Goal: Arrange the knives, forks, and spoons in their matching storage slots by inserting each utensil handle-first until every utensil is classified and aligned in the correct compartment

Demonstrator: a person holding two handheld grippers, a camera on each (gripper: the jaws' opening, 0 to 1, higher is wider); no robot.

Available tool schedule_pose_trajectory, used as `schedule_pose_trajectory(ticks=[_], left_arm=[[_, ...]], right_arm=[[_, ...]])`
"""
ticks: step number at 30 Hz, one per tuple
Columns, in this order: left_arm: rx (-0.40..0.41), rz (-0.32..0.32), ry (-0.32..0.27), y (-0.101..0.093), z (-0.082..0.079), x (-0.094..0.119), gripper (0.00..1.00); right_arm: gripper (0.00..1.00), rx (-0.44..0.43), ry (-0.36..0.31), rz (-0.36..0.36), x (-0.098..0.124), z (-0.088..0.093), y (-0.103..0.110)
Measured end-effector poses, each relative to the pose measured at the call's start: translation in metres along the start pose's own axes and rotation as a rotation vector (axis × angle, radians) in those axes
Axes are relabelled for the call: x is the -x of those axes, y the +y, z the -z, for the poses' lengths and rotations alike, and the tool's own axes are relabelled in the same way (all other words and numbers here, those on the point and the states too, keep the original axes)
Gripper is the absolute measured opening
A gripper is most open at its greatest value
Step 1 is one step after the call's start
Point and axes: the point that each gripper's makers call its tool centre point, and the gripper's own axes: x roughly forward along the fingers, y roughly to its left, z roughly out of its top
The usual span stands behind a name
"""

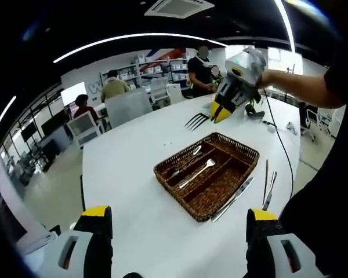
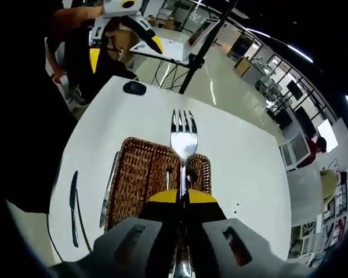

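Note:
A brown wicker cutlery tray (image 1: pixel 243 153) with long slots sits mid-table, two spoons (image 1: pixel 195 172) lying in its far slots. My left gripper (image 1: pixel 178 225) hangs open above the table's near edge, nothing between its jaws. My right gripper (image 1: pixel 226 107) hovers beyond the tray, shut on a silver fork (image 1: pixel 196 120). In the right gripper view that gripper (image 2: pixel 182 197) clamps the fork (image 2: pixel 184 132) by its handle, tines pointing away, directly over the tray (image 2: pixel 136 174). Knives (image 1: pixel 234 197) lie on the table beside the tray; one knife (image 2: pixel 109 184) runs along its edge, another knife (image 2: pixel 74 209) further out.
The white table (image 1: pixel 127 162) stretches wide around the tray. A small black object (image 2: pixel 134 88) rests near its far end. A cable (image 1: pixel 281 145) runs across it. My left gripper (image 2: pixel 124 23) is held by a person in dark clothes. People sit among chairs and desks behind.

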Motion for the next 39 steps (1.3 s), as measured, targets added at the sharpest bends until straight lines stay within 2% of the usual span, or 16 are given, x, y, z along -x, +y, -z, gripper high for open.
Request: schedule_pose_trajectory(ticks=[7,9,12,18,28,33,39], left_arm=[[-0.022,-0.035,-0.014,0.005,-0.004,0.005,1.0],[-0.047,-0.098,-0.007,0.015,-0.002,0.008,1.0],[-0.005,-0.085,-0.007,0.014,0.002,0.01,1.0],[0.019,-0.068,-0.015,0.012,0.005,0.01,1.0],[0.037,-0.054,-0.043,0.01,0.003,0.012,1.0],[0.036,-0.064,-0.05,0.012,0.003,0.014,1.0],[0.049,-0.051,-0.05,0.009,0.007,0.014,1.0]], right_arm=[[0.0,-0.019,0.011,-0.013,-0.019,0.014,0.006],[0.0,-0.023,0.013,-0.013,-0.023,0.017,0.007],[0.0,-0.032,0.011,-0.017,-0.029,0.019,0.009],[0.0,-0.053,0.014,-0.029,-0.045,0.027,0.014],[0.0,-0.056,0.041,-0.054,-0.073,0.041,0.026],[0.0,-0.06,0.08,-0.06,-0.09,0.058,0.032],[0.0,-0.058,0.074,-0.081,-0.107,0.06,0.042]])
